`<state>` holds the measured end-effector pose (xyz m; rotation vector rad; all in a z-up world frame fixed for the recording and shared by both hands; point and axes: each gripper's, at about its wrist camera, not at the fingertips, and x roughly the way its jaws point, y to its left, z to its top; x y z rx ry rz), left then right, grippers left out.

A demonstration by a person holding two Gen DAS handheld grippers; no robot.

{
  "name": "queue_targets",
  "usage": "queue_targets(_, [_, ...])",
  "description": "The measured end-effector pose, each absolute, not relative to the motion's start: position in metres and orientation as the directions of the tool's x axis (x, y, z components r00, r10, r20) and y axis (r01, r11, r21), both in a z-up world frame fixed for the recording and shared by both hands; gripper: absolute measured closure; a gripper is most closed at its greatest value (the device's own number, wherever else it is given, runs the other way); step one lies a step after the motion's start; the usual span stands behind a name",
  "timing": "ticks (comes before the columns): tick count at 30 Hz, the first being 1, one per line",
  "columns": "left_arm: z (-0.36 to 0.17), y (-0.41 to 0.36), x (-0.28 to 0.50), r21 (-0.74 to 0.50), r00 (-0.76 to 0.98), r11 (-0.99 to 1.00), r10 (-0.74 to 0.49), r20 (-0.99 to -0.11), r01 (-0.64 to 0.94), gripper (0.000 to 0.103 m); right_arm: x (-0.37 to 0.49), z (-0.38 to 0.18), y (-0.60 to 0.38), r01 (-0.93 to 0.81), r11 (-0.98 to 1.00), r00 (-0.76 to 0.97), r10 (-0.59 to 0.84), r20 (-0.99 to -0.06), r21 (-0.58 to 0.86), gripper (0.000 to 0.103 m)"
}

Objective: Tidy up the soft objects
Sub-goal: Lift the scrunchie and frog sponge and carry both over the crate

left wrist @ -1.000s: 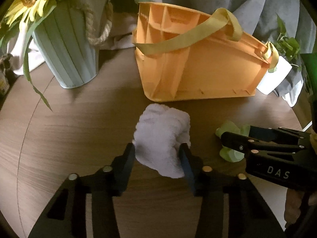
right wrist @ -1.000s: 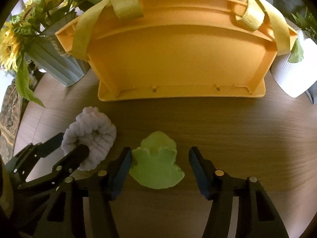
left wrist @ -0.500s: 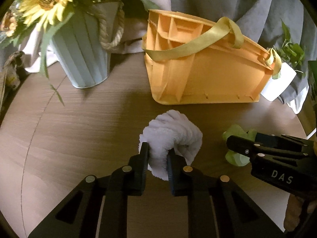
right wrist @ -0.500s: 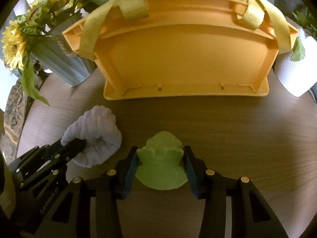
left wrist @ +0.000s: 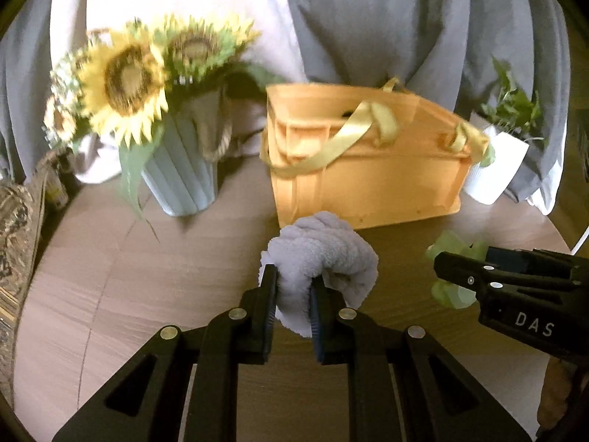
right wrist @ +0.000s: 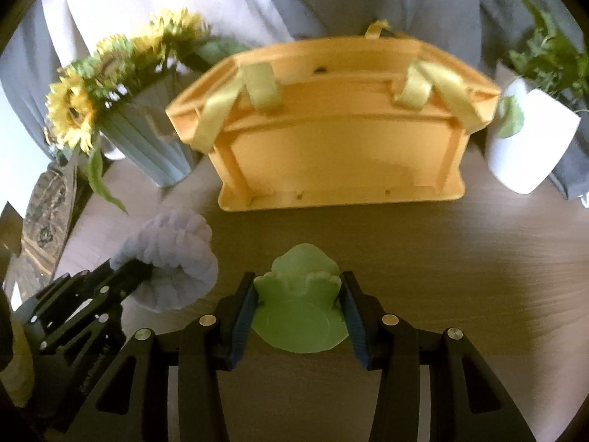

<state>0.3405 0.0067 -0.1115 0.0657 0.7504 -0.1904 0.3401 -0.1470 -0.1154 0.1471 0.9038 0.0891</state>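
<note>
A fluffy white scrunchie (left wrist: 324, 254) hangs above the wooden table (left wrist: 147, 276), pinched in my left gripper (left wrist: 292, 291), which is shut on it. In the right wrist view the same scrunchie (right wrist: 173, 254) shows at the left, held by that gripper (right wrist: 129, 276). My right gripper (right wrist: 299, 294) is shut on a soft green toy (right wrist: 300, 309), lifted off the table. From the left wrist view the green toy (left wrist: 449, 246) peeks out behind the right gripper (left wrist: 452, 265). An orange basket (right wrist: 338, 154) with yellow-green straps stands just beyond both.
A ribbed pale-blue vase of sunflowers (left wrist: 180, 176) stands left of the basket (left wrist: 368, 169). A white pot with a green plant (right wrist: 533, 147) stands to its right. Grey and white curtains hang behind. The round table's edge (left wrist: 33, 258) curves at the left.
Both grippers closed on their objects, the left on the scrunchie and the right on the green toy, then both rose with them off the table and tilted up toward the basket.
</note>
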Motion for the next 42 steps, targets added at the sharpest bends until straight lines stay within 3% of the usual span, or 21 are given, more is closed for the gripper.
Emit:
queue_targets(26, [-0.019, -0.033, 0.304, -0.069, 0.844, 0.98, -0.198, -0.499, 0.189, 0.086, 0.293, -0.023, -0.185, -0.045, 0.988, 0.826, 0.119, -0.551, 0.147, 0.057])
queue_targets(42, [0.033, -0.053, 0.327, -0.005, 0.921, 0.985, -0.163, -0.354, 0.173, 0.086, 0.314, 0.022, -0.21, -0.074, 0.985, 0.903, 0.133, -0.409, 0.158, 0.057])
